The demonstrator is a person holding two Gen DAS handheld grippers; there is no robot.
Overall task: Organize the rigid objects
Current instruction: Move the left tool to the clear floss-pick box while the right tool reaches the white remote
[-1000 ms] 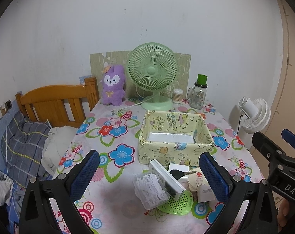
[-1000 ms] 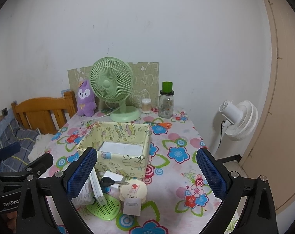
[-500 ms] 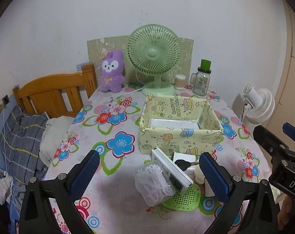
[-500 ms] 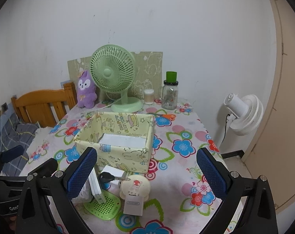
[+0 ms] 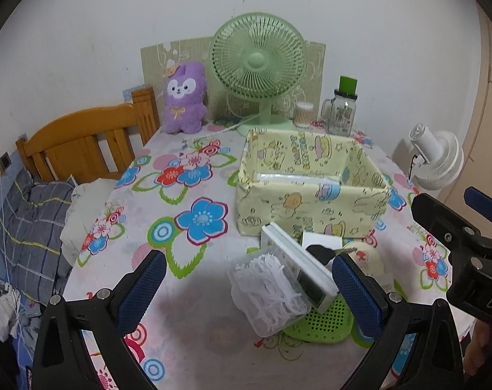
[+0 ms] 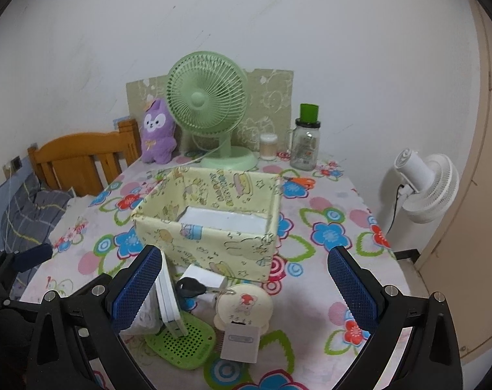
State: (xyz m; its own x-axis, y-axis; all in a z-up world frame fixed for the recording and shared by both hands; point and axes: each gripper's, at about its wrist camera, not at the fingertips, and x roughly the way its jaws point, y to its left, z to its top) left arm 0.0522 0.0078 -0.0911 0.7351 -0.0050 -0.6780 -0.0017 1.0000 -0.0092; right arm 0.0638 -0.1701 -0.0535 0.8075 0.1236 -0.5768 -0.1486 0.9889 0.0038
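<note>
A yellow cartoon-print box (image 5: 310,191) (image 6: 210,224) stands open on the flowered table. In front of it lies a pile: a clear case of white floss picks (image 5: 270,292), a white flat device (image 5: 297,266) (image 6: 169,295) leaning on edge, a black key (image 5: 322,253) (image 6: 194,287), a white block (image 6: 202,276), a cream round case (image 6: 244,307), a grey rectangular item (image 6: 241,343) and a green perforated disc (image 5: 320,321) (image 6: 181,338). My left gripper (image 5: 246,292) hovers open over the floss case. My right gripper (image 6: 242,292) hovers open over the round case.
At the back stand a green desk fan (image 5: 258,61), a purple plush (image 5: 184,97), a cotton-swab tub (image 5: 303,115) and a glass jar with green lid (image 5: 341,110). A wooden bed frame (image 5: 83,143) with bedding lies left; a white fan (image 6: 424,188) stands right of the table.
Both grippers have moved forward and lower towards the pile in front of the box. Both stay open. Nothing on the table has shifted.
</note>
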